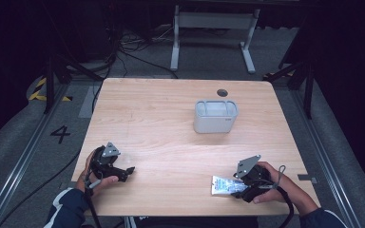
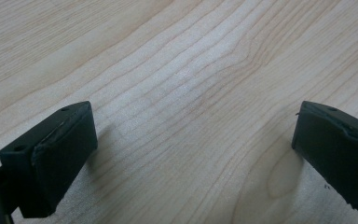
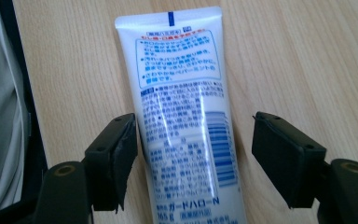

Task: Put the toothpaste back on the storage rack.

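A white tube [image 3: 182, 93] with blue and red print lies flat on the wooden table [image 1: 161, 123] near its front right edge, also in the high view as the tube [image 1: 224, 185]. My right gripper [image 3: 193, 144] straddles the tube's lower half with its jaws on either side. The left pad [image 3: 121, 158] is close to the tube's edge and the right pad [image 3: 279, 154] stands clear of it, so the gripper is open. In the high view the right gripper [image 1: 240, 189] points left along the tube. My left gripper [image 2: 193, 149] is open over bare wood at the front left [image 1: 126, 172].
A pale grey rectangular bin [image 1: 215, 116] stands upright right of the table's centre, toward the back. A dark round hole [image 1: 222, 92] sits near the far edge. The front edge of the table runs just beside the tube.
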